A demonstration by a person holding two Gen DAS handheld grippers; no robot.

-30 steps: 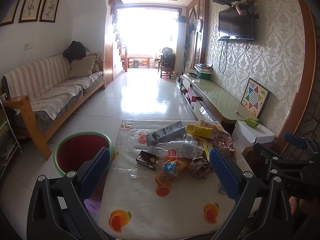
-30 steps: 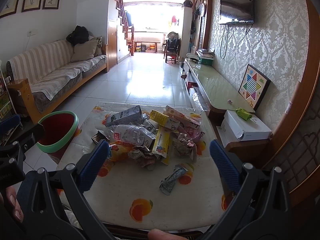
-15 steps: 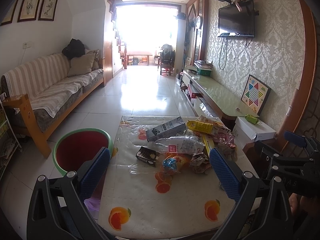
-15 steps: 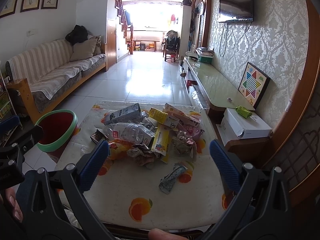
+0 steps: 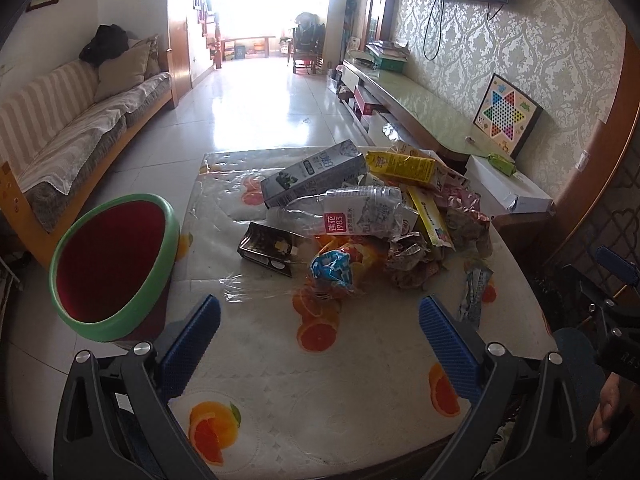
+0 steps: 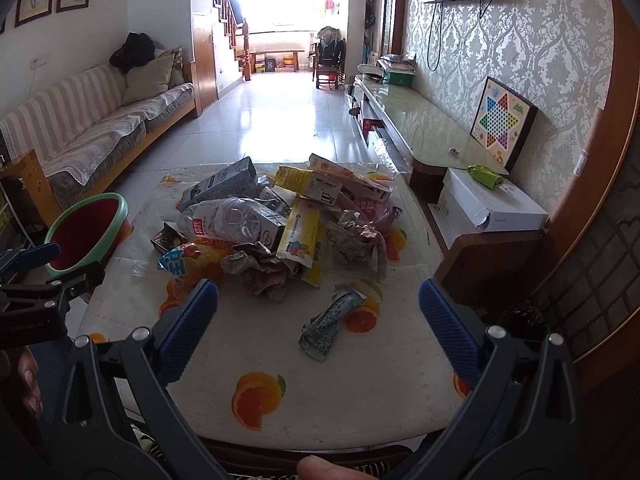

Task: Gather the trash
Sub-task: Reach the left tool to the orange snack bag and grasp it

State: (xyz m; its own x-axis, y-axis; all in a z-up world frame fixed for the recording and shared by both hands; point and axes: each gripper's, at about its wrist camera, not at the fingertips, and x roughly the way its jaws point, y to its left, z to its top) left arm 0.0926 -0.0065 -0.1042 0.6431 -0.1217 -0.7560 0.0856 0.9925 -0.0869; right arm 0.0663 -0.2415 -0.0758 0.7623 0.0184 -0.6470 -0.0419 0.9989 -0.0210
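1. Trash pile [image 5: 360, 216] heaped mid-desk: grey carton [image 5: 316, 172], crushed clear bottle [image 5: 352, 212], yellow boxes, crumpled wrappers.
2. A flattened silver wrapper [image 6: 332, 320] lies apart, nearer the front edge.
3. A green-rimmed red bin [image 5: 116, 264] stands upright beside the desk's left edge.

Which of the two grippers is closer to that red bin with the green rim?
Left. The left gripper hangs over the table's near edge with the bin just beside its left finger. The right gripper is farther along the table, the bin well off to its left.
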